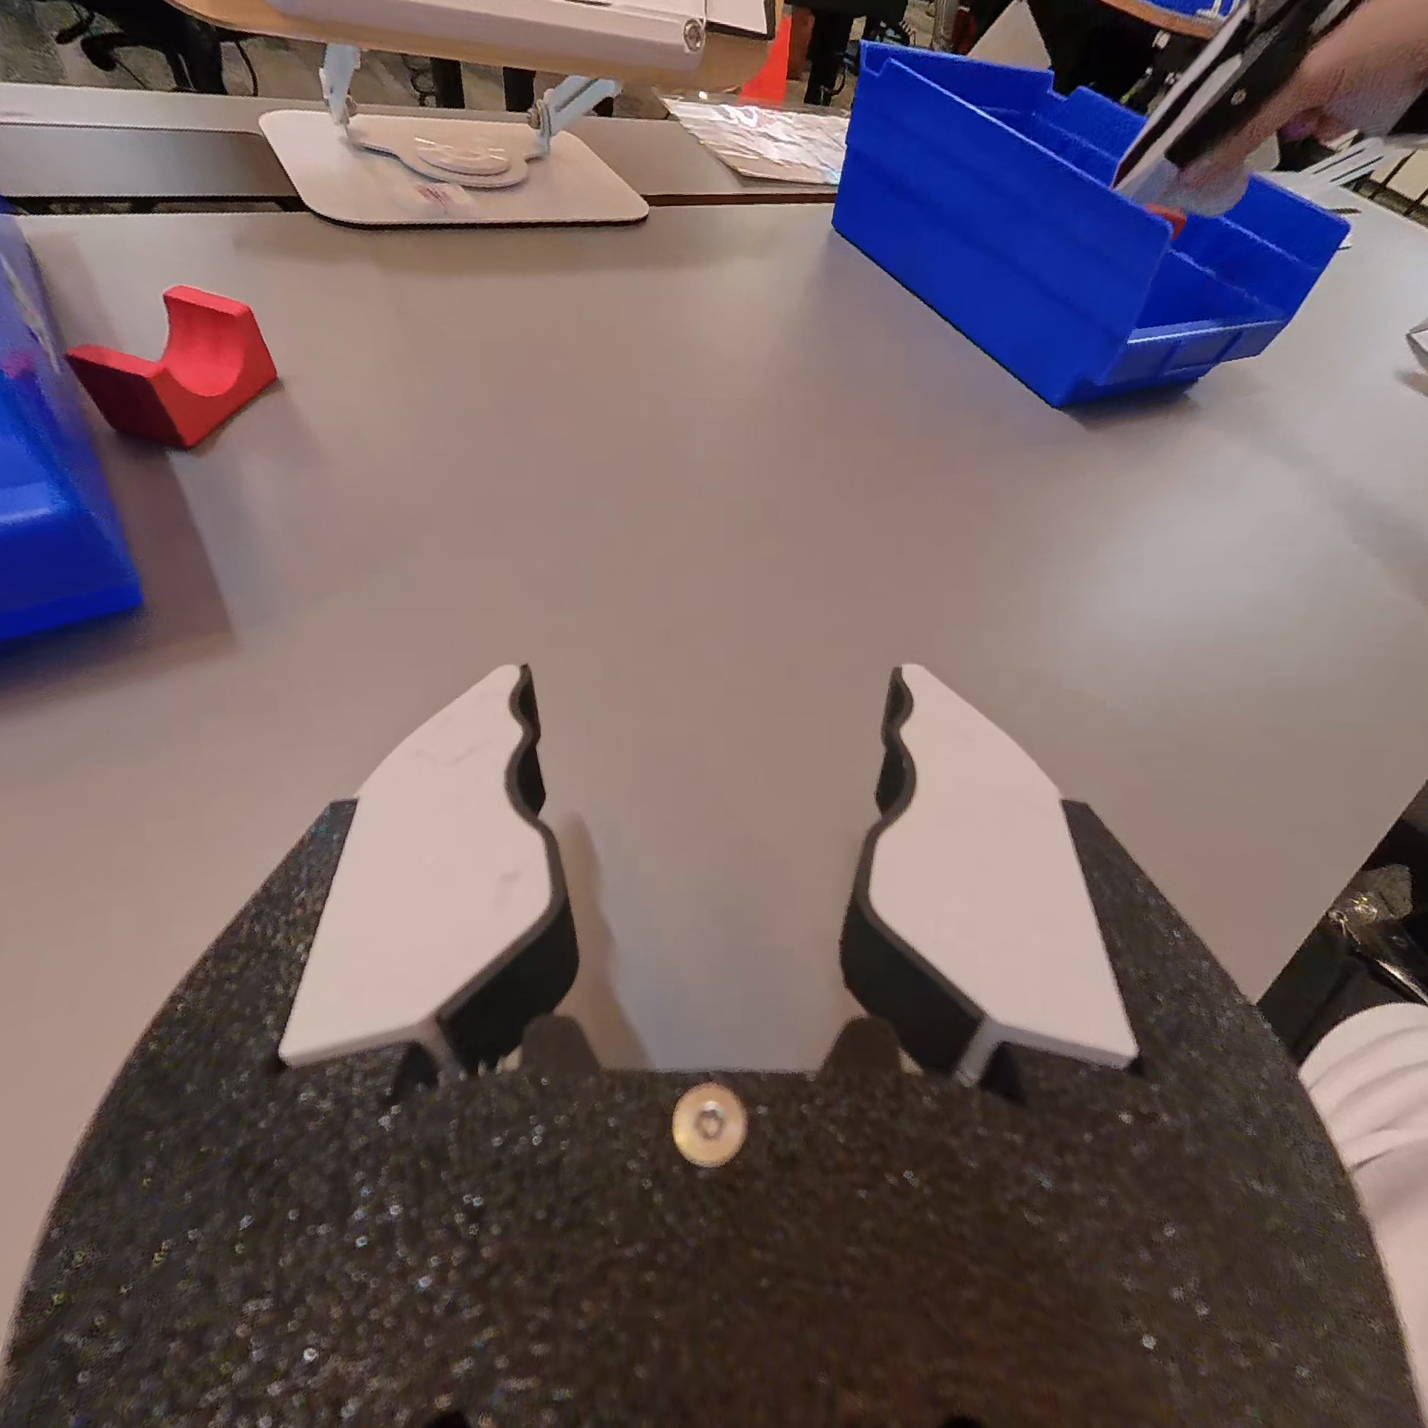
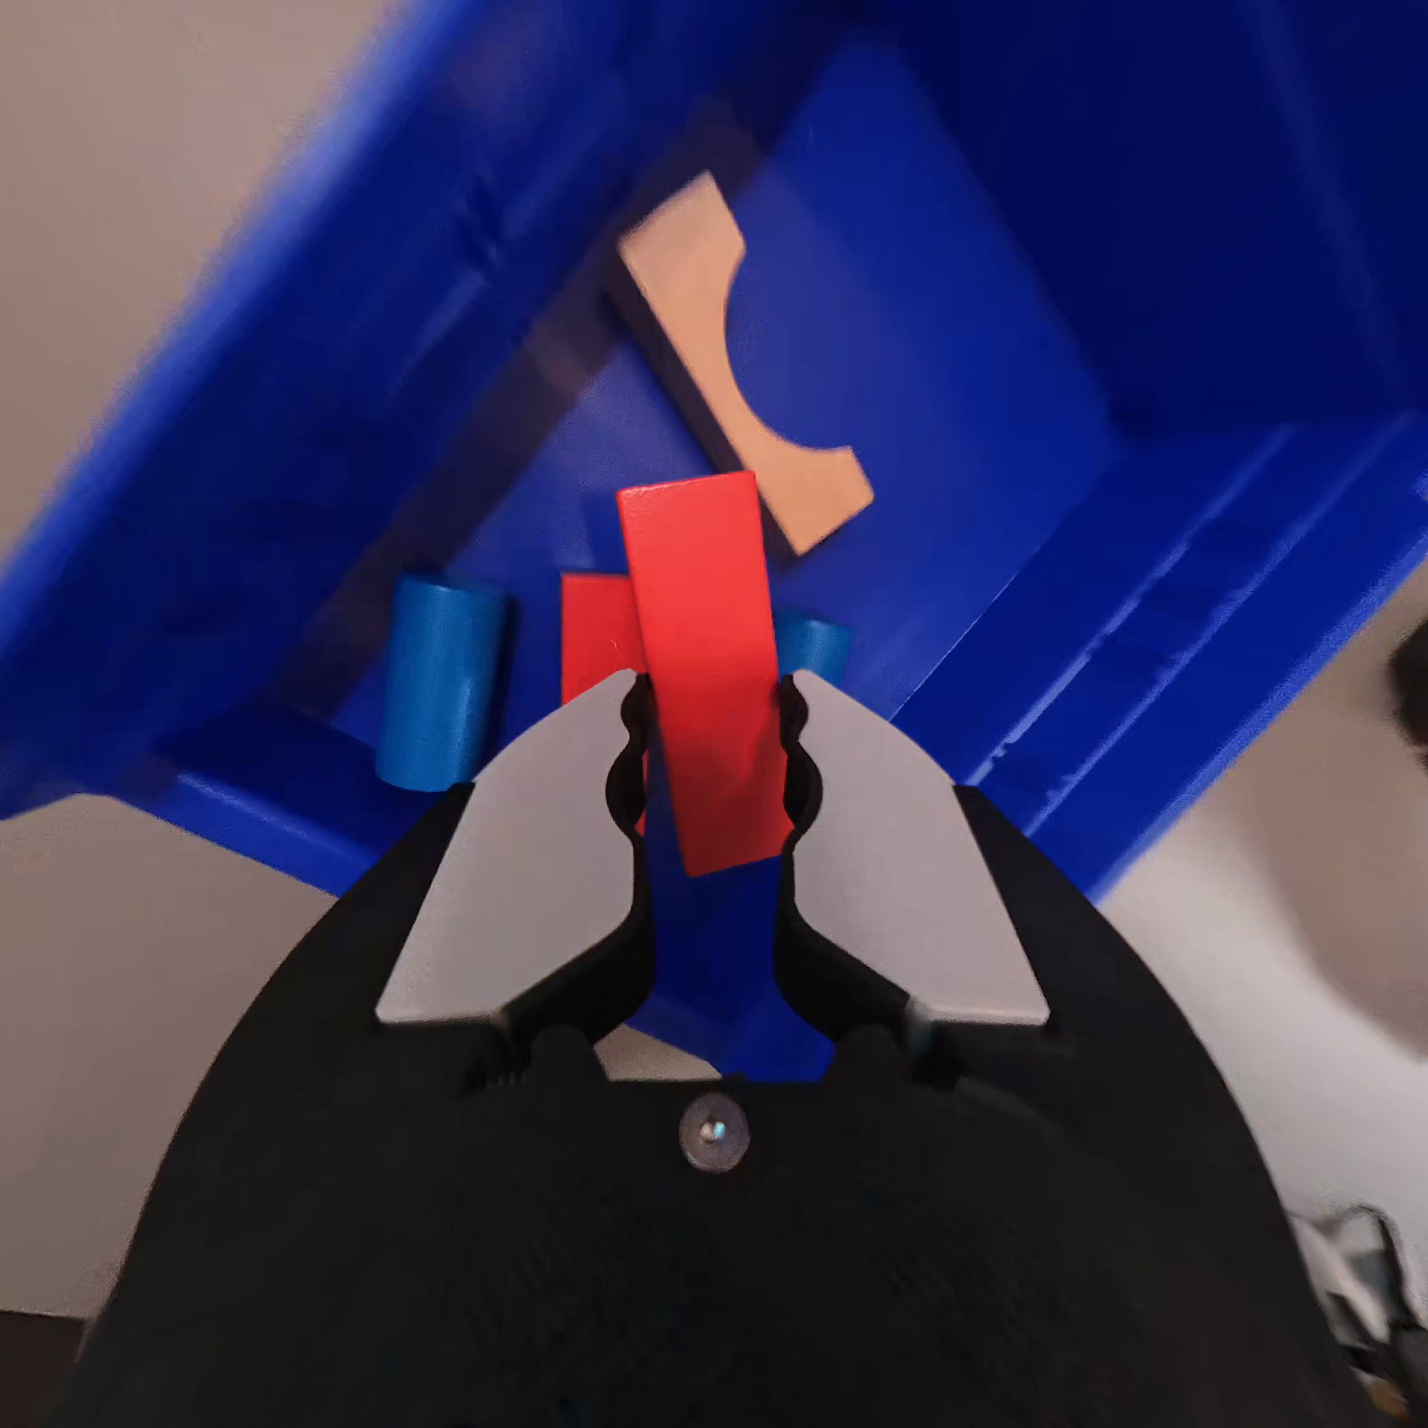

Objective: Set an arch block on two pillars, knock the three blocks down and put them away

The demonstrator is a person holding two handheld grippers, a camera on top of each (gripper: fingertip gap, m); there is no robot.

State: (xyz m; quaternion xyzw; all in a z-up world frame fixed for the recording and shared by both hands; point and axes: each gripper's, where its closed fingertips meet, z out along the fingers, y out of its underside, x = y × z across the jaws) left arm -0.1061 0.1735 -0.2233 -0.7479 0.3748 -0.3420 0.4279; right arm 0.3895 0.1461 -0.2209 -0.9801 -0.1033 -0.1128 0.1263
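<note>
My right gripper (image 2: 711, 680) is shut on a flat red block (image 2: 695, 603) and holds it tilted over the inside of a blue bin (image 2: 309, 386). In the bin lie a tan arch block (image 2: 695, 309), two blue cylinders (image 2: 440, 680) (image 2: 811, 645) and another red block (image 2: 595, 634). In the left wrist view the same bin (image 1: 1004, 255) stands at the far right, with the right gripper (image 1: 1205, 139) in a hand above it. My left gripper (image 1: 711, 680) is open and empty over the grey table (image 1: 695, 464). A red arch block (image 1: 178, 371) lies at the far left of the table.
A second blue bin (image 1: 46, 502) sits at the left edge. A white flat base with thin supports (image 1: 464, 170) stands at the back of the table. The table's right edge (image 1: 1352, 889) drops off near my left gripper. A white sleeve (image 1: 1375, 1097) shows at the lower right. One gripper's finger ends stand about 50 cm off the other's.
</note>
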